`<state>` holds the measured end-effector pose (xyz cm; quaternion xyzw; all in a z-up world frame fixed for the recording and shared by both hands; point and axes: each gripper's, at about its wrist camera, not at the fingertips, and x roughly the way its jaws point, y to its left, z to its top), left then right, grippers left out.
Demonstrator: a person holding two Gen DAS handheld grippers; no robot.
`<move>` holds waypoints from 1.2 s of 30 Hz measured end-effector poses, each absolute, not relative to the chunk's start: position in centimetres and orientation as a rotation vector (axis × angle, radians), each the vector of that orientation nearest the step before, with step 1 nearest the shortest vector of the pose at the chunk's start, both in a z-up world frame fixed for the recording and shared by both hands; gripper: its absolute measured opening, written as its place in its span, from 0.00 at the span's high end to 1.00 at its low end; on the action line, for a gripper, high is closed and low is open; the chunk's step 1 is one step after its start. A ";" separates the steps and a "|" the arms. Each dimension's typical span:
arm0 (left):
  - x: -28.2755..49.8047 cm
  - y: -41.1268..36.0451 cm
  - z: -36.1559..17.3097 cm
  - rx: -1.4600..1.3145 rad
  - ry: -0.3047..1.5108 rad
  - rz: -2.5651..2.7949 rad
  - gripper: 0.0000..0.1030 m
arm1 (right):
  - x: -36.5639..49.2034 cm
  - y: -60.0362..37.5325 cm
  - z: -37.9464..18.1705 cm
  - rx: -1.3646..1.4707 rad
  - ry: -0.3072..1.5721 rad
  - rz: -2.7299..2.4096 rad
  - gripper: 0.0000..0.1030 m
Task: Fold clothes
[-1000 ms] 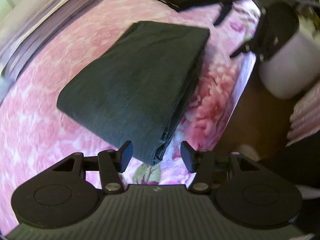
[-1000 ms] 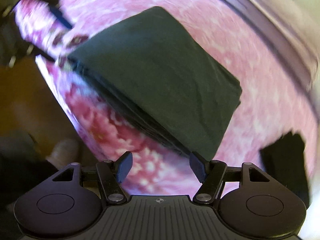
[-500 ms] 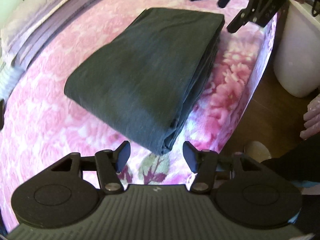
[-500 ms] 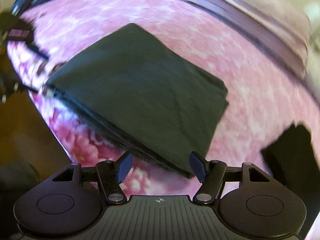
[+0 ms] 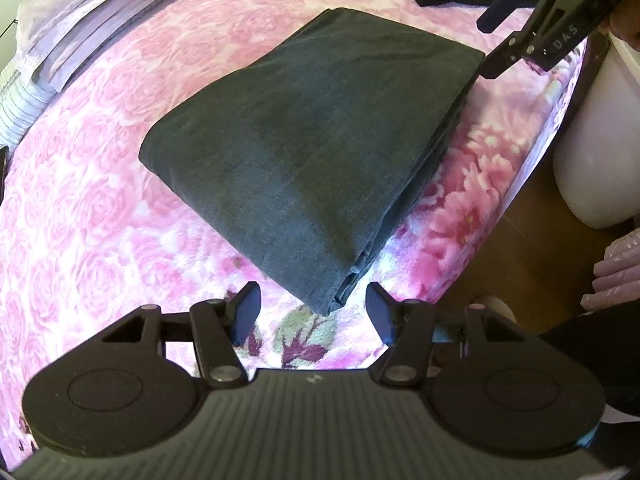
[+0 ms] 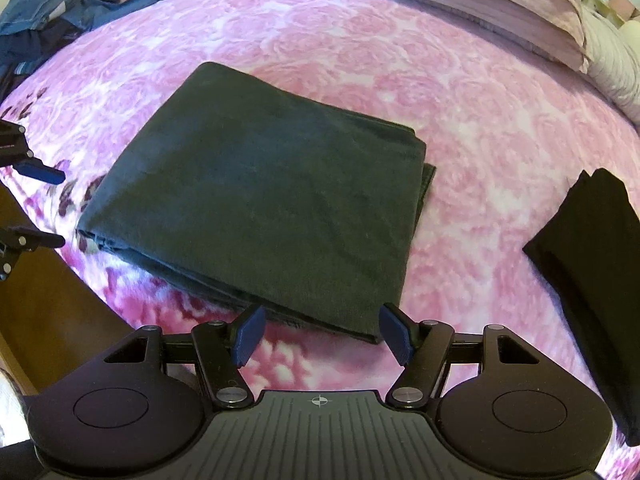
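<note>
Folded dark garment (image 5: 308,152) lying flat on the pink floral bed (image 5: 100,216), left hand-held gripper (image 5: 314,310) and right hand-held gripper (image 6: 320,330) both spread and empty at its near corners; judged next: grip for another fold or transfer.

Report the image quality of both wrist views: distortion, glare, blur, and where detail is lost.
Left wrist view: strong fisheye bending; the pink rose-patterned blanket blows out to white just ahead of the left gripper; the folded dark grey garment is sharp. Right wrist view: the same curvature, sharp and evenly lit; the folded black garment at the right edge shows no detail.
</note>
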<state>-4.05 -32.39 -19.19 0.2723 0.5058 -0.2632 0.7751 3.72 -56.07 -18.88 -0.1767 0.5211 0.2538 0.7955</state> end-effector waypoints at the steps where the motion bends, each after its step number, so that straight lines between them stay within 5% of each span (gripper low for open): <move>1: -4.0 -32.3 -19.2 0.587 1.094 -0.571 0.48 | 3.7 -55.9 -18.7 -0.383 1.118 0.547 0.35; 36: -0.5 -27.1 -17.2 0.500 1.043 -0.601 0.48 | 5.0 -50.2 -16.4 -0.388 1.126 0.501 0.35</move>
